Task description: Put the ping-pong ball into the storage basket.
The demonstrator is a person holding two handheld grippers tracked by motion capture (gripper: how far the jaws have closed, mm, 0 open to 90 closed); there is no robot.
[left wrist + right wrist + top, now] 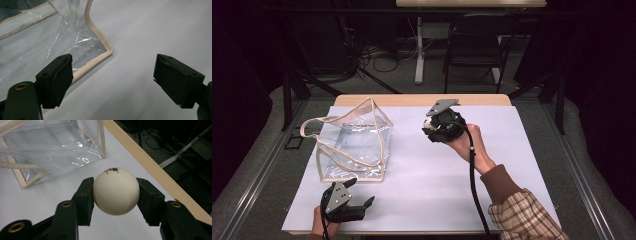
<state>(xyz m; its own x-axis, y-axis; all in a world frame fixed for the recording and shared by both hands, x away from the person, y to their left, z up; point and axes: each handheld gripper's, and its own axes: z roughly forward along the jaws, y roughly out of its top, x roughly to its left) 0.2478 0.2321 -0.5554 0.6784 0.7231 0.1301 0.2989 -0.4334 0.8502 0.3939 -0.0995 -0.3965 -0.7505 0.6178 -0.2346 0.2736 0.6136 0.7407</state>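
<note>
Toward the far edge of the table [512, 165], the right gripper [115, 192] is lifted and pinching a cream ball [115, 191] with small red and black print, both jaws tight against it. Left gripper [112, 80] sits by the near left corner, jaws spread wide, just beside the clear tote bag's [357, 142] beige-trimmed corner.
</note>
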